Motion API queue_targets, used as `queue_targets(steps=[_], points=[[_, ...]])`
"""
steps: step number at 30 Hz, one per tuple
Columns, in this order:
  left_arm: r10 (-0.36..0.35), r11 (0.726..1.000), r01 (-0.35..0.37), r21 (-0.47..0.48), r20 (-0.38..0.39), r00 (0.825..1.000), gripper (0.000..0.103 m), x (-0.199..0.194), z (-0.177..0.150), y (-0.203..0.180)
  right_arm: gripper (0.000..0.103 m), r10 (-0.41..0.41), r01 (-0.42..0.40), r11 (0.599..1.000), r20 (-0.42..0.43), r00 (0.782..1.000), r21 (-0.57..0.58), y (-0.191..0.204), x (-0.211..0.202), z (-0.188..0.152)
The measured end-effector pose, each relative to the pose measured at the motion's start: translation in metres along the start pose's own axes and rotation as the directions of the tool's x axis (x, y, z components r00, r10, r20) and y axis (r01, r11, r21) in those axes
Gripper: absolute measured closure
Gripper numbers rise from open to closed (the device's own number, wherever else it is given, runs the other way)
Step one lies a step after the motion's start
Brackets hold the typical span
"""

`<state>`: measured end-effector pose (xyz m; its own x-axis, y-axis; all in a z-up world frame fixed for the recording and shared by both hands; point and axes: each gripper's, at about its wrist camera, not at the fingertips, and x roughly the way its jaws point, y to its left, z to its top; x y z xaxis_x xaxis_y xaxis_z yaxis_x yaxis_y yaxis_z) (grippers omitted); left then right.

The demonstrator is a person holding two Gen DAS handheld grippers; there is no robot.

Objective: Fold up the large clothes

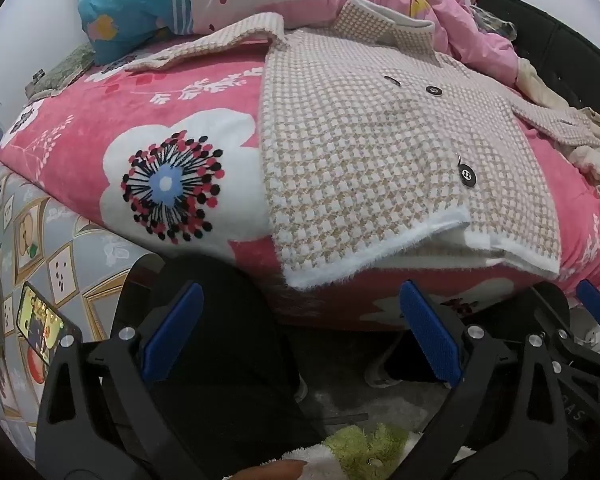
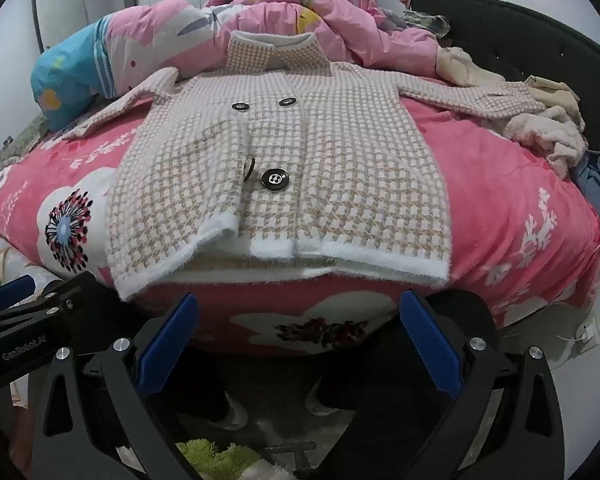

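A fuzzy knitted houndstooth coat (image 2: 284,168) with a fluffy white hem and glossy black buttons (image 2: 275,179) lies on a soft, plush pink blanket (image 2: 500,200), a smooth cotton quilt (image 2: 260,12) at the far side, and near are matt black plastic grippers with finely textured blue fingers (image 2: 432,348).

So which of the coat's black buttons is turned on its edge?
The lower left button on the coat, by the flap edge; the other three lie flat, facing up.

Both wrist views downward, sharing coat (image 1: 380,152) hem
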<state>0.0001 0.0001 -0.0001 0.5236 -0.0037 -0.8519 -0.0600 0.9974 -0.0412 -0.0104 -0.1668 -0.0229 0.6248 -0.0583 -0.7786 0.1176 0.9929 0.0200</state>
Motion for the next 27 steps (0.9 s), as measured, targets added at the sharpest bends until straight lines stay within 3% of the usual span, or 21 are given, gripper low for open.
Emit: queue_targets(steps=[27], points=[[-0.008,1.000,0.008,0.007,0.010,1.000,0.008,-0.0046,0.0006,-0.0023,0.005,-0.012,0.012,1.000,0.016,1.000,-0.014,0.0023,-0.0046,0.0025]])
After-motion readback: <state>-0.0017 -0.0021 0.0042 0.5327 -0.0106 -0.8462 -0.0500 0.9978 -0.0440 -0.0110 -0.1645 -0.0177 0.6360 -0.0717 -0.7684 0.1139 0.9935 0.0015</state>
